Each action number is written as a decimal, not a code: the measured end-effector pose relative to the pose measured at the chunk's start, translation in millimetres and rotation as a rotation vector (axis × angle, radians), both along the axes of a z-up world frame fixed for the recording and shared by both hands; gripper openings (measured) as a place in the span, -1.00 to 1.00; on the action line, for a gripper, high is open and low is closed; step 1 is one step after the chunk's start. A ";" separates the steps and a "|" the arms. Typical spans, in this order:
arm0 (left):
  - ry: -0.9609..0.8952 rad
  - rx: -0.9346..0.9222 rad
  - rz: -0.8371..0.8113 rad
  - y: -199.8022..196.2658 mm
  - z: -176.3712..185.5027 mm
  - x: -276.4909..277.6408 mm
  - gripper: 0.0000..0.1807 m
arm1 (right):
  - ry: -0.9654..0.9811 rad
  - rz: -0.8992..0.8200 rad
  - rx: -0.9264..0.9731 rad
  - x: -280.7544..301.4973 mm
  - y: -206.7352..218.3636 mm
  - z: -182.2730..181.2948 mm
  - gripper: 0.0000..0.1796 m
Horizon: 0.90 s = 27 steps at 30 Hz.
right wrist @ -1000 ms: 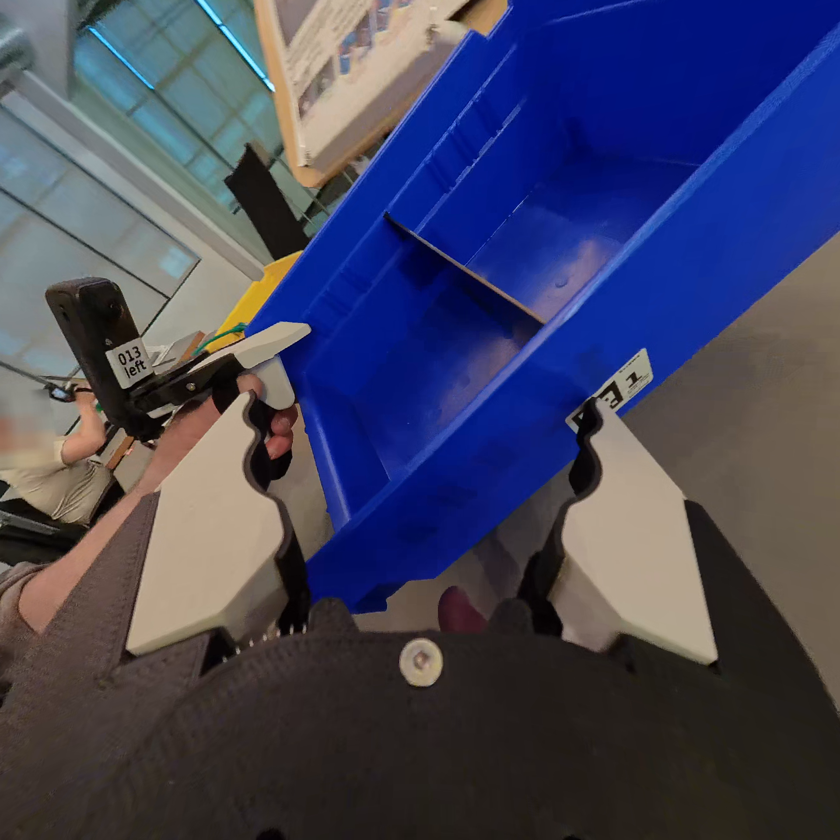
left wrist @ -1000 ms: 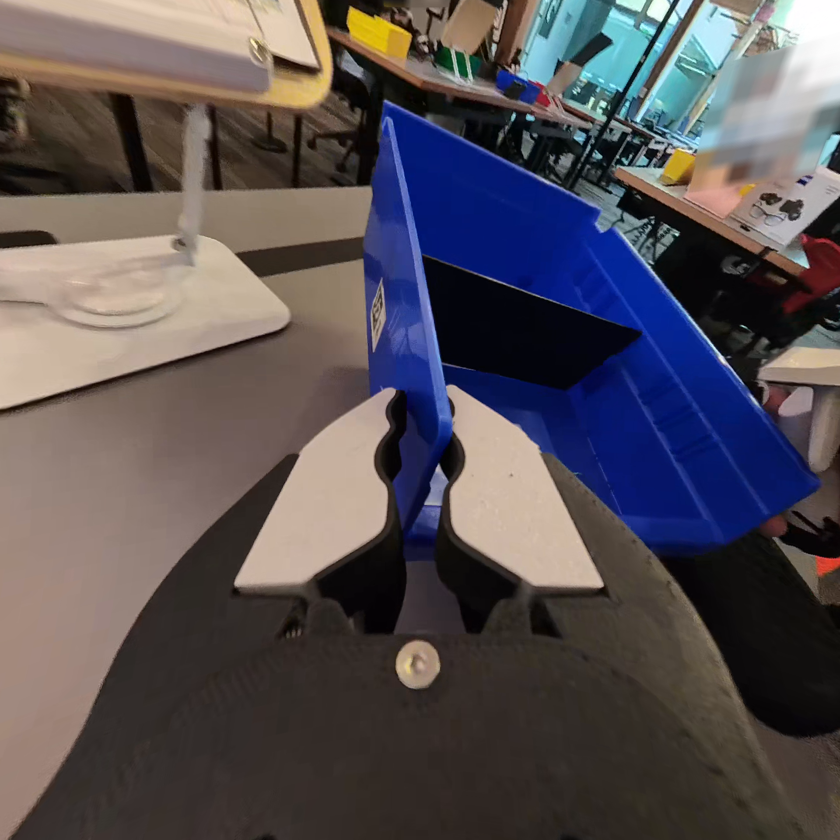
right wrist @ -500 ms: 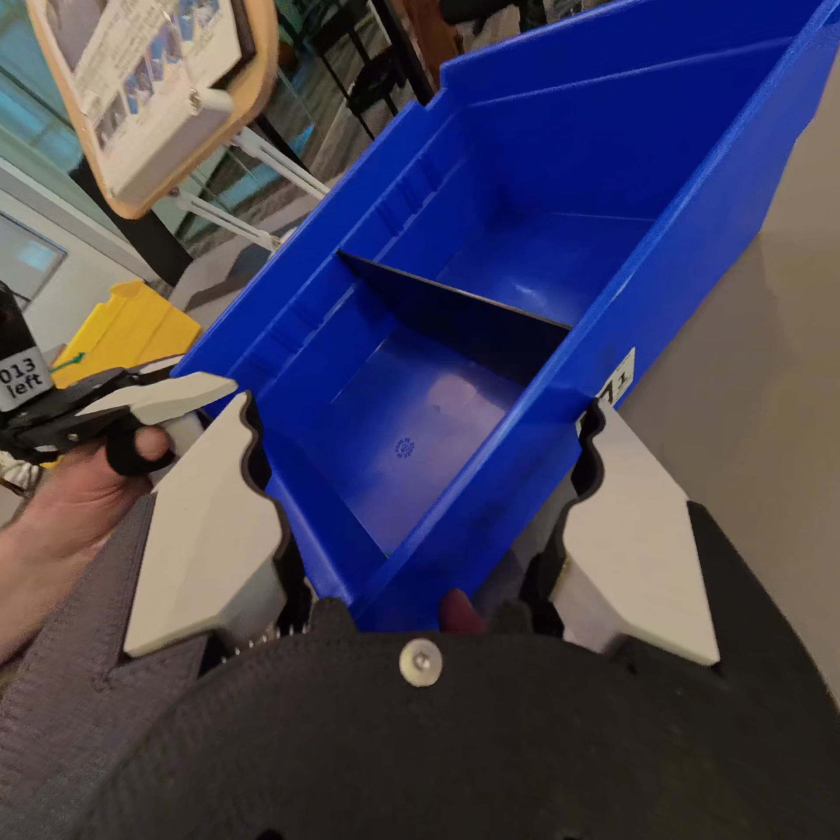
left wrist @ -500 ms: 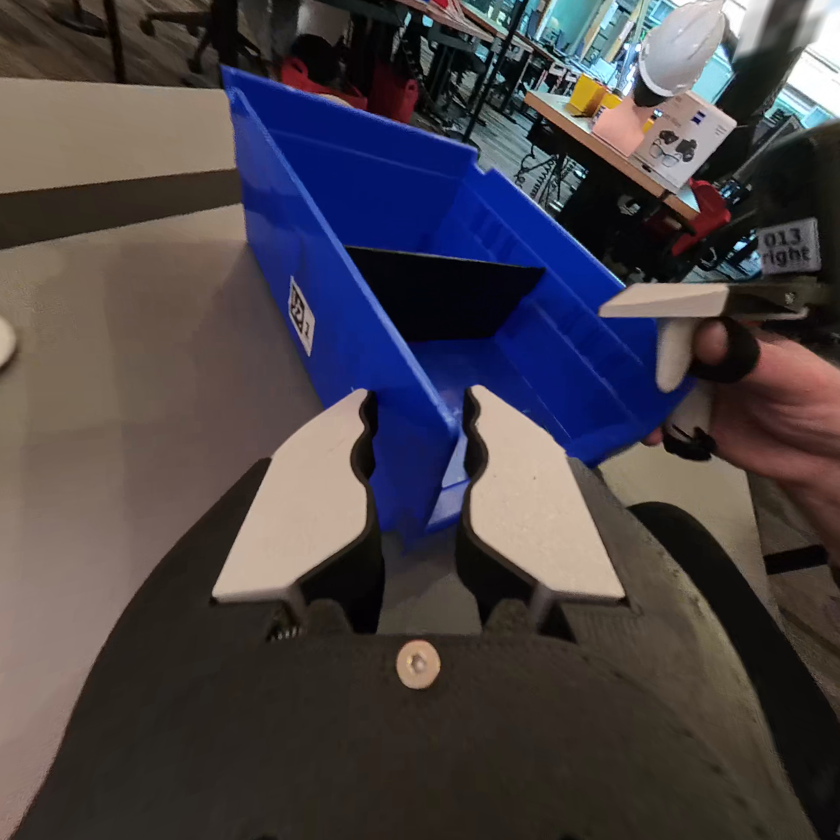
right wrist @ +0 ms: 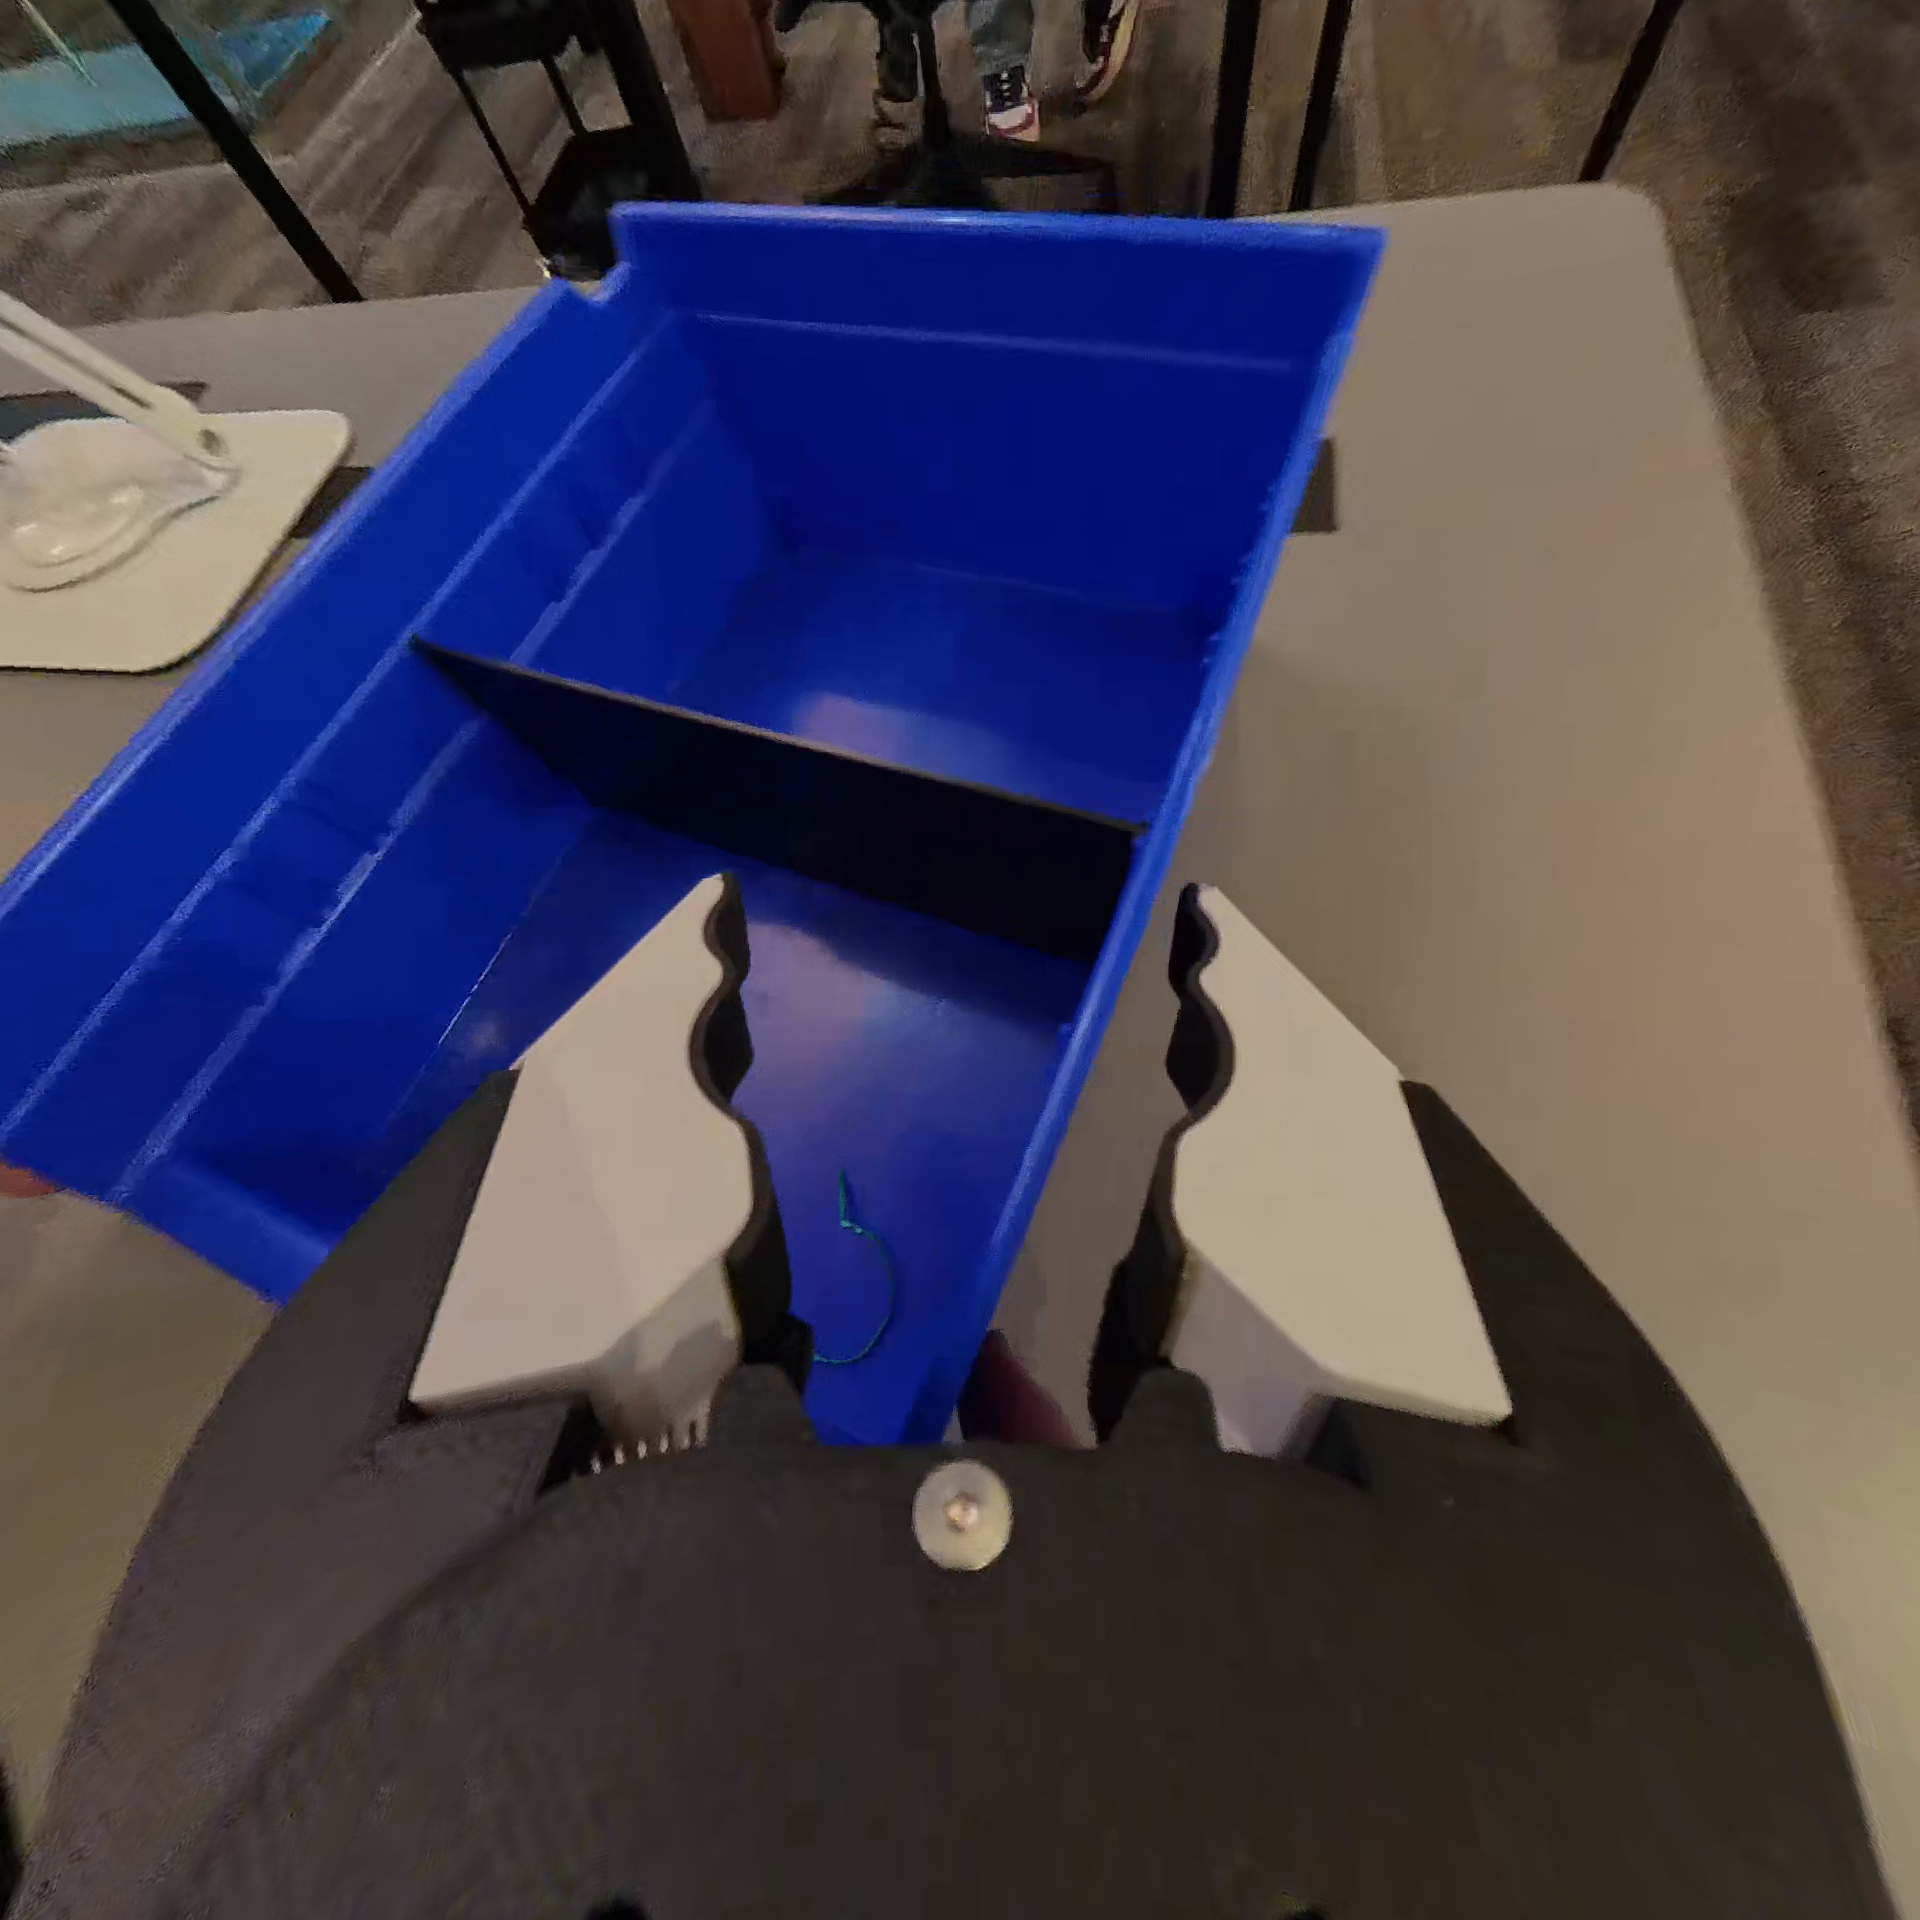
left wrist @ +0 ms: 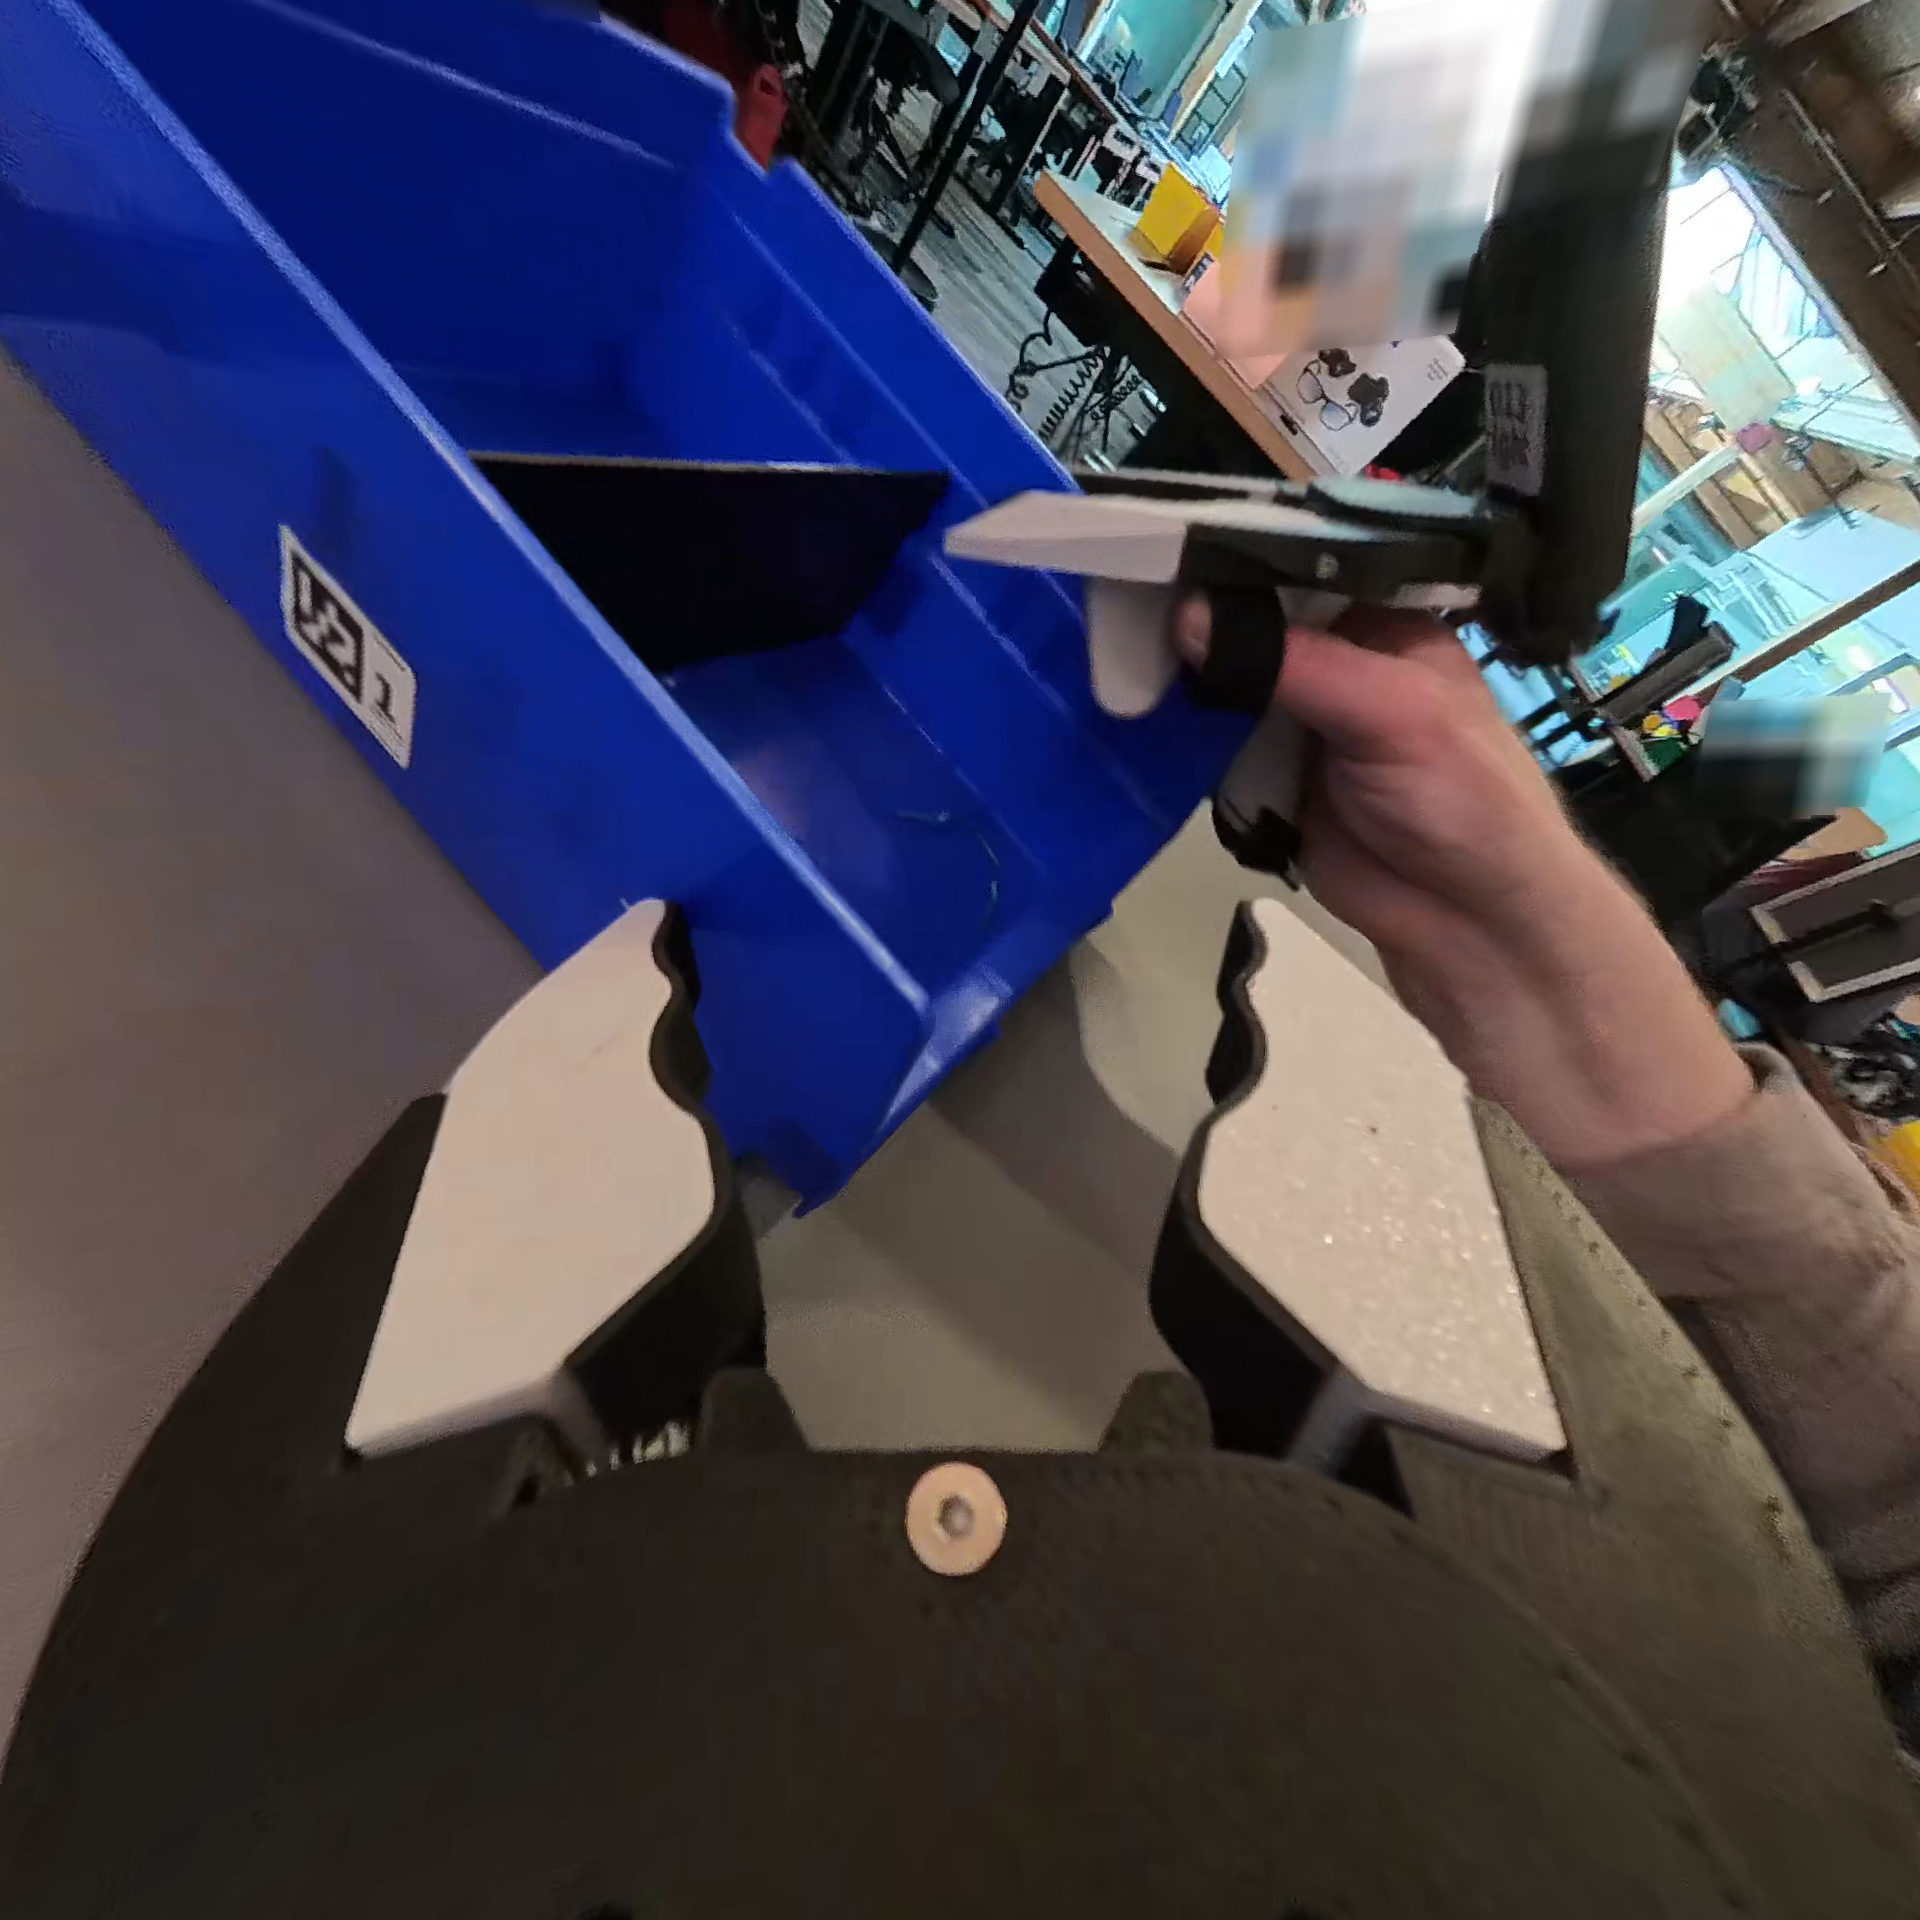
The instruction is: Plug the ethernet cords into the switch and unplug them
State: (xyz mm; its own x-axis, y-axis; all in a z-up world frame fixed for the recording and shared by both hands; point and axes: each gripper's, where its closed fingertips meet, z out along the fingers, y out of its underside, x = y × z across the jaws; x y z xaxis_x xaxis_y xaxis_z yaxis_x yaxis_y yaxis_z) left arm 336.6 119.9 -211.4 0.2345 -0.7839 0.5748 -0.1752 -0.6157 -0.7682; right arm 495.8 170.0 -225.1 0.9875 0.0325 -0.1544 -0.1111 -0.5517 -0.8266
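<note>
No ethernet cord or switch shows in either view. A blue plastic bin [left wrist: 582,790] with a black divider [left wrist: 707,561] lies flat on the grey table [left wrist: 156,935]. My left gripper [left wrist: 945,914] is open and empty, with the bin's near corner between its fingers. My right gripper [right wrist: 958,888] is open above the bin's [right wrist: 987,416] near compartment, its fingers on either side of the right wall without touching it. The right gripper also shows in the left wrist view [left wrist: 1070,535], held in a hand [left wrist: 1455,831] beyond the bin's far side. A thin green tie [right wrist: 868,1278] lies in the near compartment.
A white lamp base [right wrist: 156,540] sits on the table [right wrist: 1507,831] left of the bin. The table's right edge runs close to the bin, with carpet floor beyond. Other work tables and chairs stand in the background.
My left gripper has let go of the bin wall and opened wide. The tilted bin has come down flat on the table. My right gripper has swung over the bin's near end, its fingers closer together.
</note>
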 end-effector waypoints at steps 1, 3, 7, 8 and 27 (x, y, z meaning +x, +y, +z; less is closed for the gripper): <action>0.000 -0.016 -0.006 -2.8 0.2 7.4 0.04 | -0.012 0.011 0.002 10.6 4.1 2.0 -0.11; -0.014 -0.048 -0.022 -6.4 2.2 22.6 0.05 | -0.002 0.005 0.004 32.5 12.5 3.0 -0.18; -0.070 -0.090 0.001 0.9 5.6 49.6 0.08 | -0.004 0.031 -0.012 61.8 29.0 -0.5 -0.20; -0.070 -0.080 0.005 2.5 5.8 54.9 0.10 | -0.011 0.039 -0.007 66.7 33.3 -0.9 -0.23; 0.141 0.018 -0.147 -2.5 1.0 -88.6 0.27 | -0.235 0.397 0.077 -107.8 -9.7 80.0 0.24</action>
